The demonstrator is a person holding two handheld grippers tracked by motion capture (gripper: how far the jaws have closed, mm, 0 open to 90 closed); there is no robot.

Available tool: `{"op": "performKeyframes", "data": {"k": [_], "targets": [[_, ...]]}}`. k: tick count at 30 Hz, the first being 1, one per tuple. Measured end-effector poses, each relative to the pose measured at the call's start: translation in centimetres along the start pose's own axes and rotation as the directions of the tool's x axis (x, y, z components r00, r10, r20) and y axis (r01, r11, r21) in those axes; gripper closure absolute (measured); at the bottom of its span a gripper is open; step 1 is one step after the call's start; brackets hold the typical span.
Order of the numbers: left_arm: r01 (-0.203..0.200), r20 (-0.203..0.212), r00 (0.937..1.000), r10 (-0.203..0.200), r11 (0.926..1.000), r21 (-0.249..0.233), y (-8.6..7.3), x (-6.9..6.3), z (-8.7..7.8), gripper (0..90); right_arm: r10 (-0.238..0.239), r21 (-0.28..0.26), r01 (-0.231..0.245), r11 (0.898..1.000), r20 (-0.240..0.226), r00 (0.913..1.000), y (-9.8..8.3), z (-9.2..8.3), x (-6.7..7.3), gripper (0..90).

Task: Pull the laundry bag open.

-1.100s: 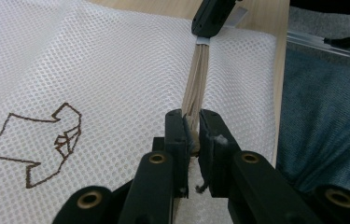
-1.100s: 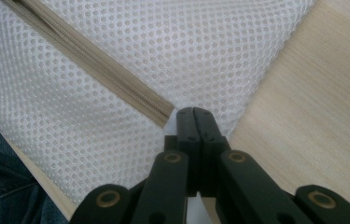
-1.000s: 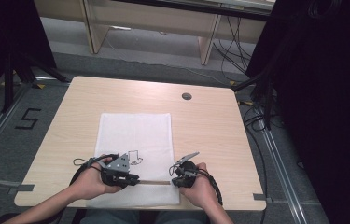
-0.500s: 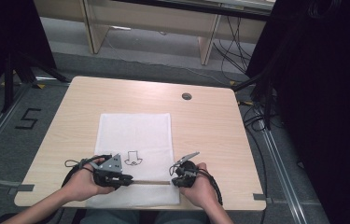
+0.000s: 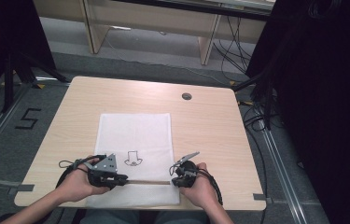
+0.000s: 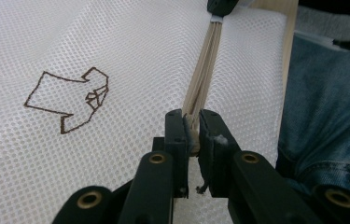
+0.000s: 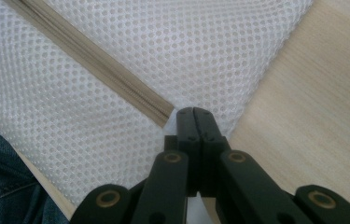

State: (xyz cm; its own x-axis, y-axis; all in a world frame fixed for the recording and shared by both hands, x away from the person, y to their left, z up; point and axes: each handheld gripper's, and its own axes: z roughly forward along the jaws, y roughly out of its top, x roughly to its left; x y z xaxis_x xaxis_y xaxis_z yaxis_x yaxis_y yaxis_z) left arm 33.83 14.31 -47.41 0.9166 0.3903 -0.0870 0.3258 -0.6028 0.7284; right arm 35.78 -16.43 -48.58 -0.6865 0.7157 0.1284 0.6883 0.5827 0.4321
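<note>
Currently I hold the left gripper [image 6: 192, 133] clamped on the zipper [image 6: 204, 74] of the white mesh bag [image 5: 134, 135] at the table's [image 5: 210, 126] near edge, right gripper [image 7: 194, 116] pinched shut on its corner; uneven pulling could jam the teeth.

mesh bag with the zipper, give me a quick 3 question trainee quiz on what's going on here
1. True or false: the left gripper is shut on the zipper of the mesh bag.
2. What does the right gripper pinch? A) the table's edge B) the bag's corner at the zipper's end C) a cable
3. What brown outline is drawn on the bag?

Key: 1 true. 2 B. 3 a small shirt drawing.
</note>
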Motion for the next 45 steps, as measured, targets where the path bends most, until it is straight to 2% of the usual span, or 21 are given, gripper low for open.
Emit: {"op": "performKeyframes", "data": {"k": [4, 6, 7, 8, 11, 12, 13, 16, 20, 21, 23, 25, 28, 32, 34, 37, 41, 42, 43, 44, 45], "targets": [[-0.015, -0.011, 0.9998, 0.015, 0.9998, 0.016, -0.4, 0.3, -0.4, 82.0, 0.001, 0.0, -0.001, 1.0, 0.001, 1.0, 0.0, 0.0, 0.0, 90.0], [0.004, -0.007, 1.0, -0.004, 1.0, 0.004, -0.4, 0.1, -0.4, 82.0, -0.001, 0.0, 0.001, 1.0, 0.003, 1.0, 0.0, 0.0, 0.0, 90.0], [-0.03, -0.014, 0.9995, 0.03, 0.9995, 0.012, -0.4, 0.2, -0.4, 82.0, -0.001, 0.001, 0.001, 1.0, 0.004, 1.0, 0.0, 0.0, 0.0, 90.0], [-0.021, -0.012, 0.9997, 0.021, 0.9997, 0.011, -0.4, 0.2, -0.4, 82.0, 0.001, 0.002, -0.001, 1.0, 0.006, 1.0, 0.0, 0.0, 0.1, 90.0], [-0.04, -0.022, 0.9989, 0.041, 0.9988, 0.029, -0.4, 0.3, -0.5, 82.0, -0.001, 0.001, 0.001, 1.0, 0.007, 1.0, 0.0, 0.0, 0.1, 90.0], [-0.019, -0.024, 0.9995, 0.019, 0.9996, 0.021, -0.5, 0.1, -0.4, 82.0, -0.001, 0.001, 0.001, 1.0, 0.008, 1.0, 0.0, 0.0, 0.1, 90.0], [-0.029, -0.033, 0.999, 0.03, 0.9991, 0.03, -0.5, 0.2, -0.3, 82.0, 0.001, 0.001, -0.001, 1.0, 0.011, 0.9999, 0.0, 0.0, 0.1, 90.0], [-0.005, -0.027, 0.9996, 0.005, 0.9998, 0.019, -0.5, 0.3, -0.2, 82.0, 0.002, 0.005, -0.002, 1.0, 0.011, 0.9999, 0.0, 0.0, 0.2, 90.0], [-0.038, -0.032, 0.9987, 0.039, 0.9986, 0.038, -0.5, 0.6, -0.1, 82.0, 0.0, 0.015, 0.0, 1.0, 0.019, 0.9998, 0.0, -0.1, 0.3, 90.0], [-0.008, -0.03, 0.9995, 0.008, 0.9996, 0.025, -0.5, 0.4, 0.0, 82.0, 0.003, 0.016, -0.003, 1.0, 0.021, 0.9998, 0.0, -0.1, 0.3, 90.0], [-0.006, -0.027, 0.9996, 0.007, 0.9997, 0.024, -0.5, 0.4, 0.0, 82.0, -0.001, 0.024, 0.001, 1.0, 0.027, 0.9996, 0.0, -0.1, 0.4, 90.0], [-0.022, -0.031, 0.9992, 0.023, 0.9991, 0.036, -0.5, 0.6, 0.1, 82.0, -0.005, 0.03, 0.004, 1.0, 0.03, 0.9995, 0.0, -0.2, 0.4, 90.0], [-0.012, -0.025, 0.9996, 0.012, 0.9994, 0.034, -0.5, 0.5, 0.2, 82.0, 0.001, 0.038, -0.003, 0.999, 0.028, 0.9996, -0.1, -0.3, 0.4, 90.0], [-0.03, -0.027, 0.9991, 0.031, 0.9982, 0.051, -0.5, 0.5, 0.2, 82.0, 0.011, 0.048, -0.012, 0.999, 0.035, 0.9993, -0.2, -0.4, 0.5, 90.0], [-0.024, -0.027, 0.9993, 0.026, 0.9983, 0.053, -0.6, 0.5, 0.2, 82.0, 0.009, 0.048, -0.011, 0.999, 0.037, 0.9993, -0.2, -0.4, 0.5, 90.0], [-0.026, -0.021, 0.9994, 0.027, 0.9982, 0.055, -0.6, 0.7, 0.3, 82.0, 0.041, 0.06, -0.043, 0.997, 0.033, 0.9986, -0.3, -0.5, 0.7, 90.0], [-0.033, -0.051, 0.998, 0.037, 0.9959, 0.084, -1.0, 1.1, 0.0, 82.1, 0.025, 0.063, -0.029, 0.998, 0.052, 0.9983, -0.3, -0.6, 0.5, 90.0], [-0.04, -0.042, 0.9982, 0.044, 0.9943, 0.099, -1.1, 1.4, -0.3, 82.0, 0.014, 0.062, -0.018, 0.998, 0.058, 0.9982, -0.4, -0.6, 0.3, 90.0], [0.004, -0.045, 0.999, -0.001, 0.9982, 0.059, -1.2, 1.4, -0.2, 82.0, 0.033, 0.067, -0.037, 0.997, 0.061, 0.9976, -0.5, -0.7, 0.3, 90.0], [-0.001, -0.044, 0.999, 0.004, 0.9978, 0.066, -1.2, 1.5, -0.4, 82.0, 0.043, 0.065, -0.047, 0.997, 0.06, 0.9973, -0.6, -0.7, 0.2, 90.0], [0.018, -0.043, 0.9989, -0.016, 0.9985, 0.051, -1.2, 1.5, -0.3, 82.0, 0.019, 0.055, -0.022, 0.998, 0.055, 0.9983, -0.6, -0.7, -0.1, 90.0]]}}
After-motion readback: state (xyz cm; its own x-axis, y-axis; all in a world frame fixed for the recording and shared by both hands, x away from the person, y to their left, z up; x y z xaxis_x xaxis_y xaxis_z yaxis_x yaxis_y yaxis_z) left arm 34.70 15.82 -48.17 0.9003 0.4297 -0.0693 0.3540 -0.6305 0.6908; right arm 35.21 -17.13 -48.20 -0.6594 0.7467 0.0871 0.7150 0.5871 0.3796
